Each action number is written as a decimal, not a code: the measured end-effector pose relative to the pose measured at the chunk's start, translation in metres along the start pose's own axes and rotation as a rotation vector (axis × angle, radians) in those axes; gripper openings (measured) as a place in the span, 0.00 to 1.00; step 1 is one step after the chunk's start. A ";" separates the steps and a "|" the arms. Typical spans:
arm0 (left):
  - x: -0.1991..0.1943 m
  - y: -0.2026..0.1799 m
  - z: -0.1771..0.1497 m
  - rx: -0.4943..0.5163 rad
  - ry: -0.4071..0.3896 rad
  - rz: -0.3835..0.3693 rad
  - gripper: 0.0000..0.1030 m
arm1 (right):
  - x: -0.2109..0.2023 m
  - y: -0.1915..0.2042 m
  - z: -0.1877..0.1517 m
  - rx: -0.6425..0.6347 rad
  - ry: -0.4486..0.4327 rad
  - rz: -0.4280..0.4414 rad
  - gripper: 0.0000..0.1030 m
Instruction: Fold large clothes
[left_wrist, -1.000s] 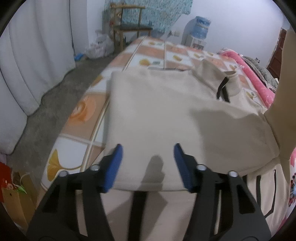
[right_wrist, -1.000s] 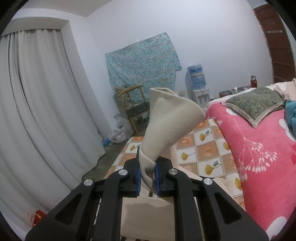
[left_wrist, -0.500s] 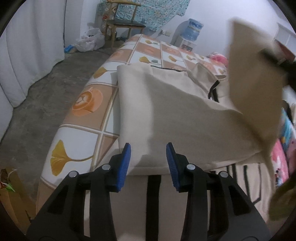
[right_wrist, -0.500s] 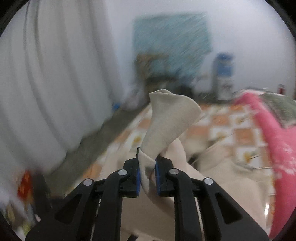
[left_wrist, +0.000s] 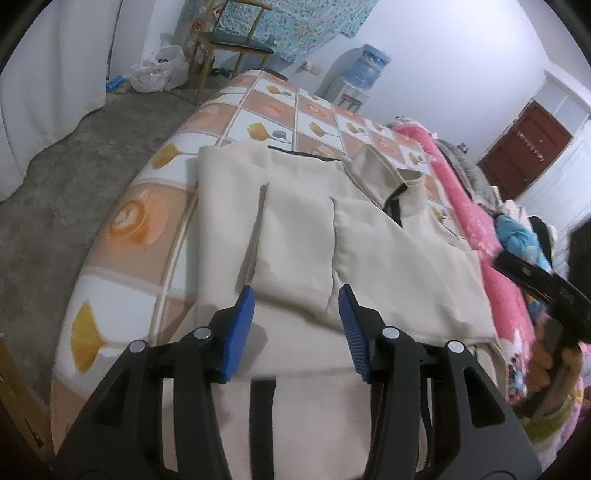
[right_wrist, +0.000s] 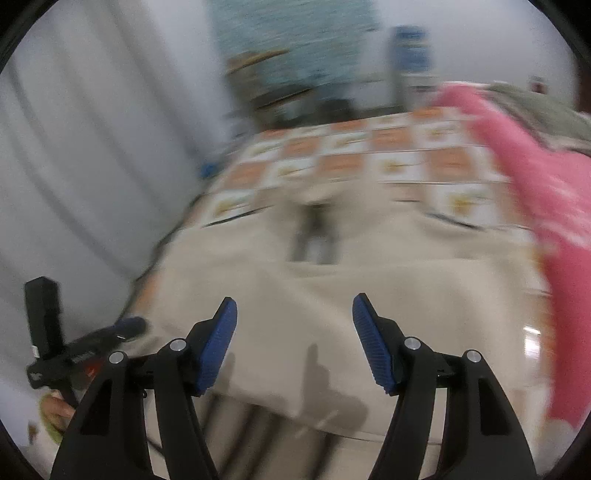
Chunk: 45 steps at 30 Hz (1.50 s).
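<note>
A beige garment with black trim lies folded on the bed; both sleeves are laid over its body and meet near the middle. My left gripper hovers over its near edge, jaws opening, nothing between the blue pads. My right gripper hangs just above the same beige cloth in a blurred view, jaws opening and empty. Part of the right gripper and the hand holding it show at the right edge of the left wrist view. The left gripper shows at the lower left of the right wrist view.
The bed carries an orange and white tiled sheet and a pink blanket along its right side. A wooden chair, plastic bags and a water dispenser stand beyond the bed. White curtains hang left, over bare floor.
My right gripper came down and let go of the beige sleeve, which now lies flat across the garment. Its jaws went from shut to wide apart. The left gripper's jaws narrowed, then widened again.
</note>
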<state>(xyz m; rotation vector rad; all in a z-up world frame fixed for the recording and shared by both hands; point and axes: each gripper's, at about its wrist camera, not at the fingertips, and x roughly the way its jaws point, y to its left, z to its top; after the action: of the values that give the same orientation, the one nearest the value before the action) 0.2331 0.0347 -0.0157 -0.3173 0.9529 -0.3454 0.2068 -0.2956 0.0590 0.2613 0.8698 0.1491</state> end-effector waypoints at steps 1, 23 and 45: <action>0.008 -0.001 0.005 0.000 0.005 0.034 0.45 | -0.007 -0.018 -0.002 0.032 -0.009 -0.040 0.62; 0.023 -0.011 0.006 0.086 -0.001 0.280 0.04 | -0.011 -0.138 -0.027 0.193 0.008 -0.156 0.58; 0.023 -0.006 -0.019 0.118 -0.019 0.351 0.05 | 0.013 -0.181 -0.010 0.251 -0.013 -0.272 0.10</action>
<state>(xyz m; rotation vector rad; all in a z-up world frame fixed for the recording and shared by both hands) 0.2287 0.0175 -0.0400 -0.0422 0.9458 -0.0761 0.2114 -0.4638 -0.0084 0.3745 0.9023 -0.2168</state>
